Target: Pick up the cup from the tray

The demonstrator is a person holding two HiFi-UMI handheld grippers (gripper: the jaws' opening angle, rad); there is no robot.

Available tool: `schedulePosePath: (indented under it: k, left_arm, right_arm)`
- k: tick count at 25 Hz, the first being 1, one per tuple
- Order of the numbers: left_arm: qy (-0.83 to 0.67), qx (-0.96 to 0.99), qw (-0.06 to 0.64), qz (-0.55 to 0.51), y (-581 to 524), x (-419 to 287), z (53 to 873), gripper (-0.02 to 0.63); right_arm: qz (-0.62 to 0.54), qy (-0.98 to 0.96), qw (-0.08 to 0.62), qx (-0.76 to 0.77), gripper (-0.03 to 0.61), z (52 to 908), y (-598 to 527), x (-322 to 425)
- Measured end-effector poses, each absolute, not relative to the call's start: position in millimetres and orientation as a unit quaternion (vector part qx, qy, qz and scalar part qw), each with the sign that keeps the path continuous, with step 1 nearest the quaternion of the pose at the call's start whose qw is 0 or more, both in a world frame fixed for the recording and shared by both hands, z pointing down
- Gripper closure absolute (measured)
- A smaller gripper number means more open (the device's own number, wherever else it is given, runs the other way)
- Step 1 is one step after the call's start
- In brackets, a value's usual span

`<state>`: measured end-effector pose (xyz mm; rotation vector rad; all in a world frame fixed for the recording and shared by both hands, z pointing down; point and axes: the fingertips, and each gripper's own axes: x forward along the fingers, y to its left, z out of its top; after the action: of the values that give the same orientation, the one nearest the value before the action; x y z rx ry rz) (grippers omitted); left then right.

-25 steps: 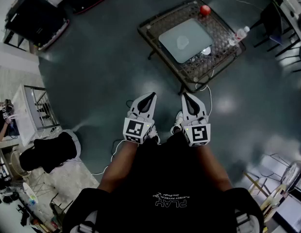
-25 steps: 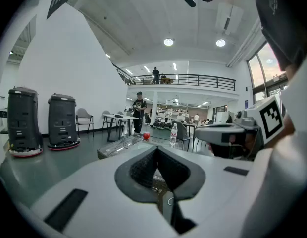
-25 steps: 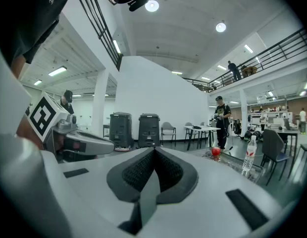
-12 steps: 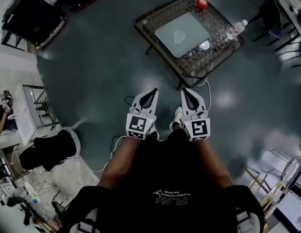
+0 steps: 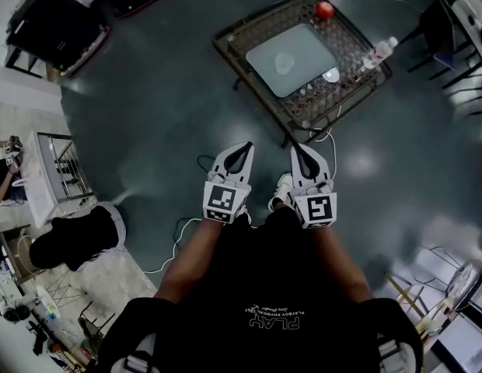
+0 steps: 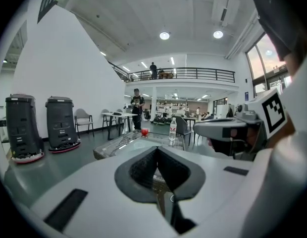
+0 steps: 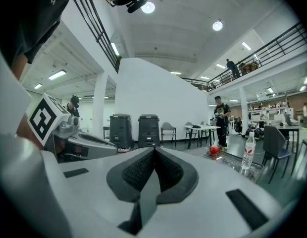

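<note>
With the cup (image 5: 284,63) seen on the tray (image 5: 312,43) at upper centre, the left gripper (image 5: 242,152) and right gripper (image 5: 299,152) were held mid-frame, jaws pressed together and empty, so the approach was judged pending, with reaching and opening needed.

Left gripper (image 5: 242,153) and right gripper (image 5: 301,154) sit side by side at frame centre, pointing up-frame. Fingers (image 6: 141,167) on both are closed together, nothing between. Forearms (image 5: 193,259) extend below.

1 tray (image 5: 307,47), 1 cup (image 5: 284,63), 1 red ball (image 5: 325,9), 1 bottle (image 5: 381,50), 1 table (image 5: 354,64), 1 left gripper (image 5: 242,150), 1 right gripper (image 5: 301,152)
</note>
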<state>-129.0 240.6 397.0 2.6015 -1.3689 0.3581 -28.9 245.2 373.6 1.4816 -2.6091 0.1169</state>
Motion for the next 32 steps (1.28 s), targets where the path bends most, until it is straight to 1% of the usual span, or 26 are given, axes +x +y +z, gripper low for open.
schedulePosePath:
  k: [5,11,17,22,32]
  left_arm:
    - [-0.477,0.865,0.101,0.121,228,-114,401,0.609]
    - [-0.496,0.852,0.117,0.121,211,-89,398,0.609]
    - [-0.525,0.834,0.118,0.123,192,-88,401,0.609]
    - [-0.525,0.834,0.103,0.133,177,-82,397,0.609]
    - [-0.499,0.852,0.093,0.13,124,-72,410,0.609]
  right_arm:
    - [0.044,-0.875,0.067,0.477,0.572,377,231,-13]
    - [0.058,-0.894,0.047,0.443,0.571,372,209,2]
    - [0.061,-0.905,0.042,0.418,0.572,376,192,6]
    - [0.062,-0.905,0.034,0.42,0.571,374,177,16]
    - [0.059,-0.896,0.049,0.438,0.572,387,135,19]
